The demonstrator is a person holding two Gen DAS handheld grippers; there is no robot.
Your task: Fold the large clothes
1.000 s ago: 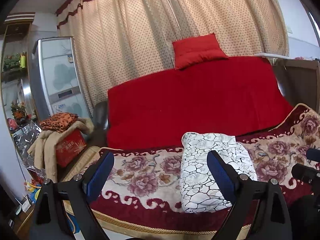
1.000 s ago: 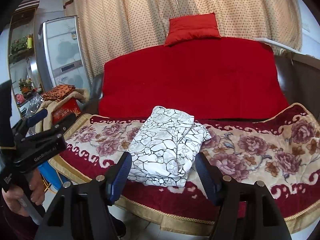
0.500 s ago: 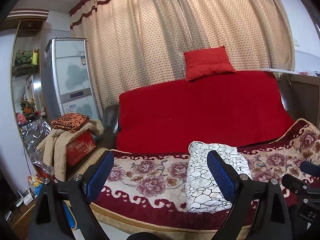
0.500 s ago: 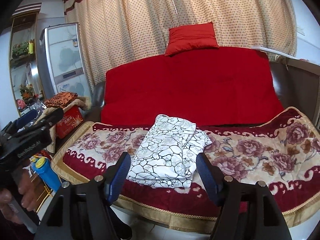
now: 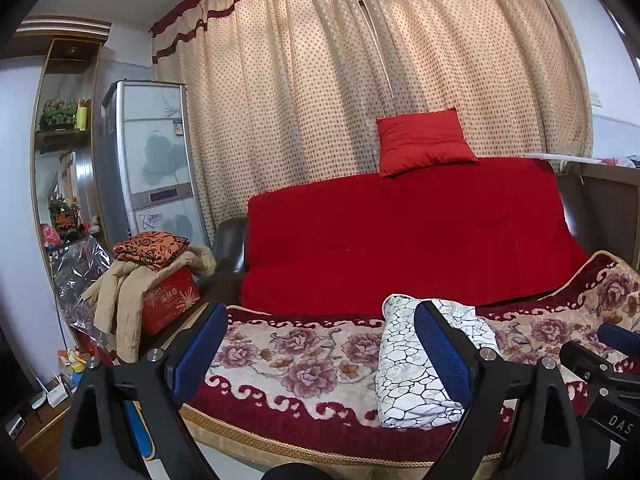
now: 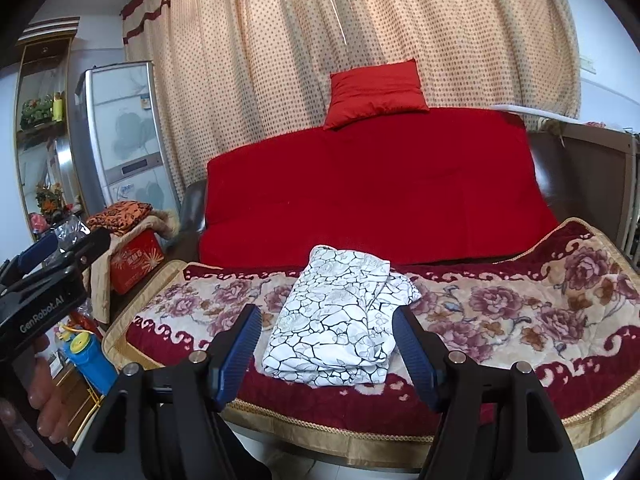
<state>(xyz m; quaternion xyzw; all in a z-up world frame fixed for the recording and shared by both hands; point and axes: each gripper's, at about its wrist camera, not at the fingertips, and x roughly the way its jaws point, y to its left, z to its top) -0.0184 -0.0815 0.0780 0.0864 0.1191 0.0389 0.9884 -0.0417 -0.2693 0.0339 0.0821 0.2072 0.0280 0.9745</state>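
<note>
1. Left wrist view: the left gripper (image 5: 320,344) hung in the air short of the sofa's front edge, its blue-padded jaws spread wide with nothing between them. The folded white garment (image 5: 416,368) with black crackle lines lay on the floral blanket (image 5: 304,356), partly hidden behind the right-hand finger. The red sofa cover (image 5: 400,240) rose behind it, a red cushion (image 5: 420,146) on top, against the dotted curtain (image 5: 360,80).

2. Right wrist view: the right gripper (image 6: 326,340) also stood wide apart and empty, clear of the cloth. The garment (image 6: 340,316) sat near the blanket's (image 6: 520,312) front edge, framed between the pads. At the left edge a hand (image 6: 38,396) held the left gripper (image 6: 52,252); its jaws could not be judged there.
</note>
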